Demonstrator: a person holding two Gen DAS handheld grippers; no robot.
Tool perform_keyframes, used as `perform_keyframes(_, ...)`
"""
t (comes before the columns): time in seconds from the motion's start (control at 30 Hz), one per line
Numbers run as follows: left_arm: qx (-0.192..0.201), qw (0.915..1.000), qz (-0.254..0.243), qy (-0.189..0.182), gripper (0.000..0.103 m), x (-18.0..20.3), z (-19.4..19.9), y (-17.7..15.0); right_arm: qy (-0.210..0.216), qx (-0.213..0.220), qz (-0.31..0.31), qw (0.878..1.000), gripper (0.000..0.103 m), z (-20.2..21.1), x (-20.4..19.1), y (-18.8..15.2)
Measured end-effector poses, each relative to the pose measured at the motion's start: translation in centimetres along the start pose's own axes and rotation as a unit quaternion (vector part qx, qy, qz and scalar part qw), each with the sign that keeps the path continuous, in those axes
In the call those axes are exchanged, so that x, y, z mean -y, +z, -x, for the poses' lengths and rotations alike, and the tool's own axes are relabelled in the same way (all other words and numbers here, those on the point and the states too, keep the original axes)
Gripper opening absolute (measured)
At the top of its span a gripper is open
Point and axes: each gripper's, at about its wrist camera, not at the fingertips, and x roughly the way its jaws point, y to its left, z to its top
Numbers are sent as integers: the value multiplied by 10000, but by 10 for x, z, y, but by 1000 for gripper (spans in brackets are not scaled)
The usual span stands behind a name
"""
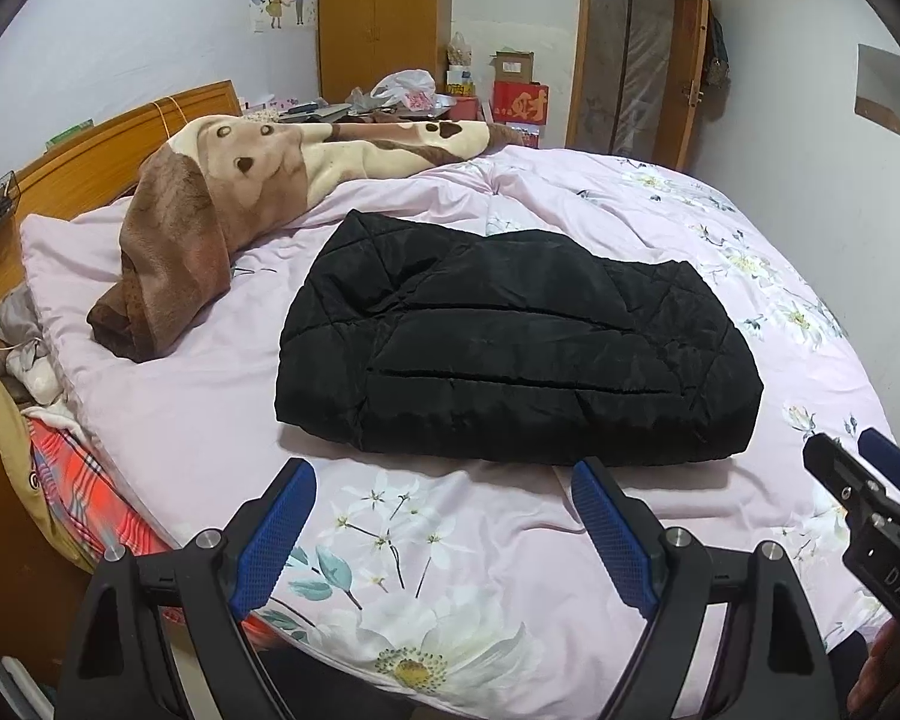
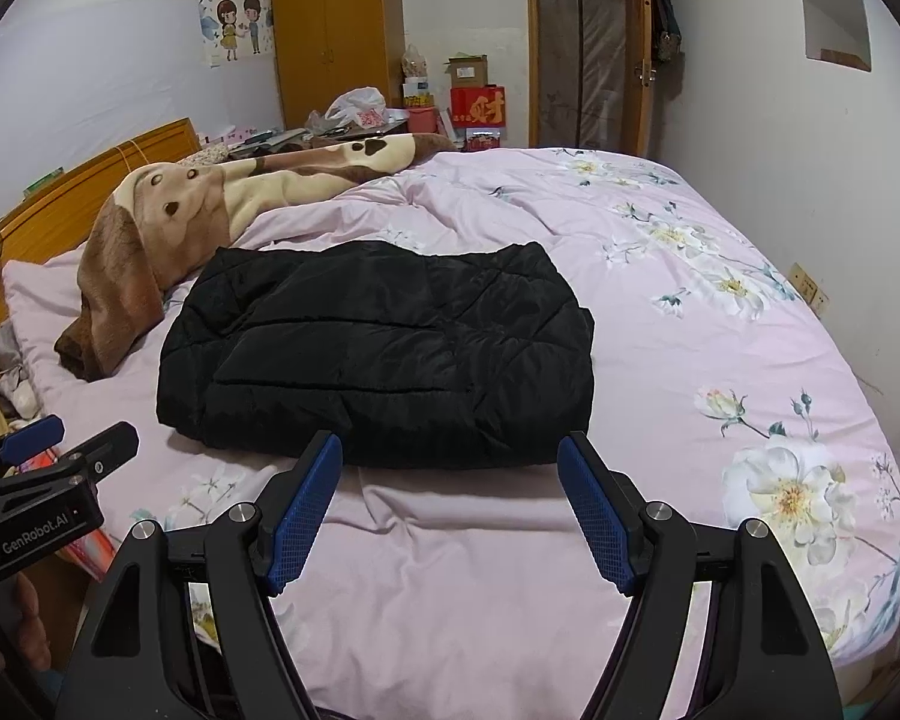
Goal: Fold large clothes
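Observation:
A black quilted jacket (image 1: 510, 342) lies folded into a thick rectangle on the pink floral bedspread (image 1: 450, 570); it also shows in the right wrist view (image 2: 384, 360). My left gripper (image 1: 444, 480) is open and empty, just short of the jacket's near edge. My right gripper (image 2: 450, 450) is open and empty, its fingertips close to the jacket's near edge. The right gripper shows at the right edge of the left wrist view (image 1: 864, 480). The left gripper shows at the left edge of the right wrist view (image 2: 60, 438).
A brown and cream plush blanket (image 1: 222, 204) lies bunched at the bed's far left by the wooden headboard (image 1: 90, 150). Clothes and a plaid cloth (image 1: 72, 480) hang off the bed's left side. A wardrobe (image 2: 336, 30), boxes and a door (image 2: 582, 42) stand behind.

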Motion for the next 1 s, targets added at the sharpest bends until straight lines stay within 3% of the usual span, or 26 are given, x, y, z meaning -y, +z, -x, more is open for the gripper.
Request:
perform_keyframes(0.4, 101, 9998, -143, 15, 87, 11, 10, -5, 69, 1, 35, 10000, 74, 2, -4, -3)
perform_keyframes(0.57, 24, 9998, 23, -205, 87, 9, 7, -7, 88, -12, 33, 10000, 74, 2, -4, -3)
perform_keyframes(1.0, 124, 9997, 161, -148, 87, 10, 15, -6, 114, 34, 39, 9999, 74, 4, -10, -4)
